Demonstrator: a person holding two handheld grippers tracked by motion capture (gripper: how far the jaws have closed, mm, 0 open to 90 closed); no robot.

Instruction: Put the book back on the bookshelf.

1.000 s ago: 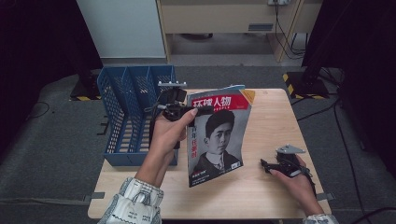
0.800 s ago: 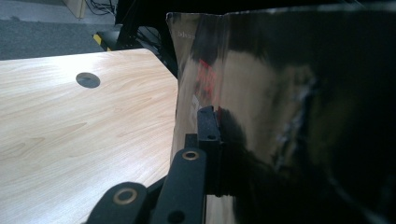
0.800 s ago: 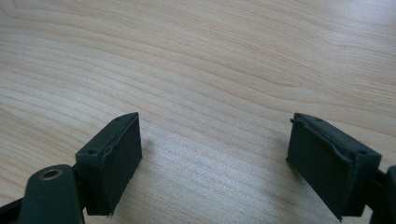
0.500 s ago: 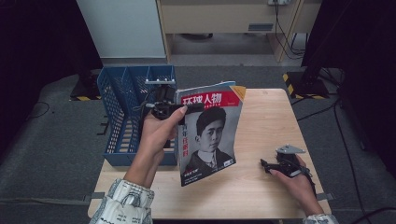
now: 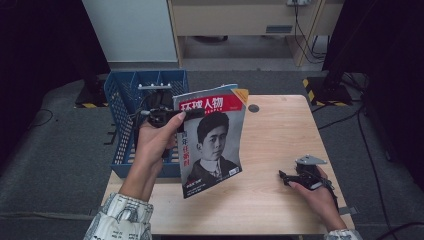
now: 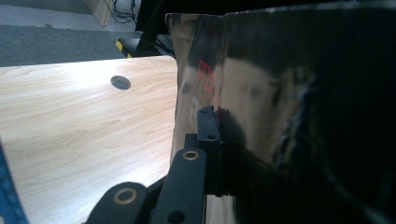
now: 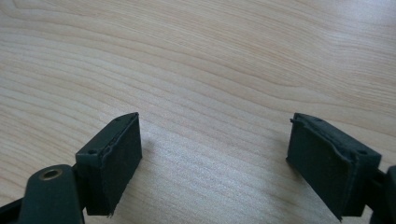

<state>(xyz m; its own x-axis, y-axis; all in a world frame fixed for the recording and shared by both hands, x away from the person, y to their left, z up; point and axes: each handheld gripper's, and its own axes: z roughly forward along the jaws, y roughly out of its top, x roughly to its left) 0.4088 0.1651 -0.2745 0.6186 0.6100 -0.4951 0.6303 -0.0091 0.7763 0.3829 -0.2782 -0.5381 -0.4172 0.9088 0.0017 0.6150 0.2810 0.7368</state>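
One magazine, mid-frame, clamped in the left hand-held gripper; one blue basket upper left; right hand-held gripper gapes empty.

Table: light wood, grain running across; my work surface.
Hole: dark round grommet near the far edge.
Crate: blue slatted plastic, at my left edge of the table.
Right gripper: mine, resting on the near right part, jaws apart.
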